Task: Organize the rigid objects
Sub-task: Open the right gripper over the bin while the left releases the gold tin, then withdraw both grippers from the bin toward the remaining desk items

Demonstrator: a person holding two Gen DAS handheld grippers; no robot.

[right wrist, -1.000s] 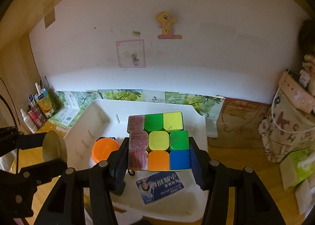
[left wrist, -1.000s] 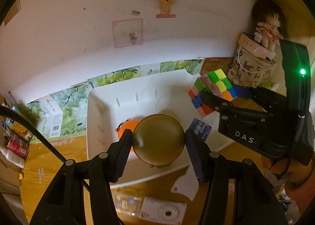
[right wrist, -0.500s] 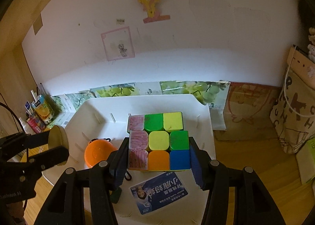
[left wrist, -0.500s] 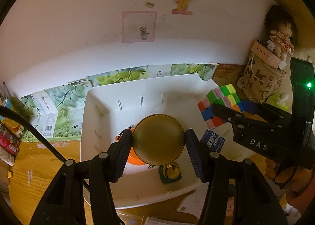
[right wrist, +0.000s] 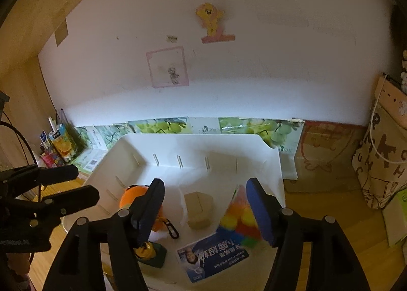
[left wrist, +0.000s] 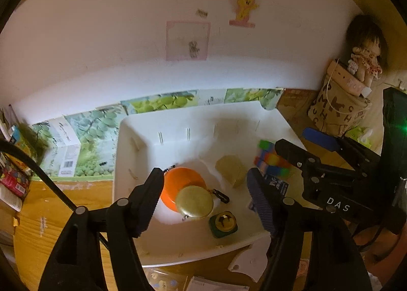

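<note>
Along the counter's left edge stand juice cartons [right wrist: 62, 142] and small bottles, outside the white plastic bin [left wrist: 132, 138] and untouched; whether they belong to the job cannot be told. Inside the bin, toward its left wall, lies a round orange plastic case [left wrist: 178, 186], and leaning on it is the flat gold metal disc [left wrist: 194, 202], now lying free between and below the left gripper [left wrist: 203, 184], whose fingers have just been opening and stand spread with nothing pressed between them. A dark green square piece with a gold centre [left wrist: 223, 222] sits near the bin's front rim, a tan cardboard-coloured block [right wrist: 198, 208] rests mid-floor, and a blue printed card [right wrist: 213, 256] lies flat toward the front right. The multicoloured puzzle cube [right wrist: 240, 217] is blurred, at or just above the bin floor by the right wall, between the parted fingers of the right gripper [right wrist: 206, 211], which have likewise just been opening and no longer pinch it. By this showing both carried pieces are delivered. What seems left are loose white paper scraps [left wrist: 251, 260] and flat packets on the counter's front edge, if those count as rigid things.
</note>
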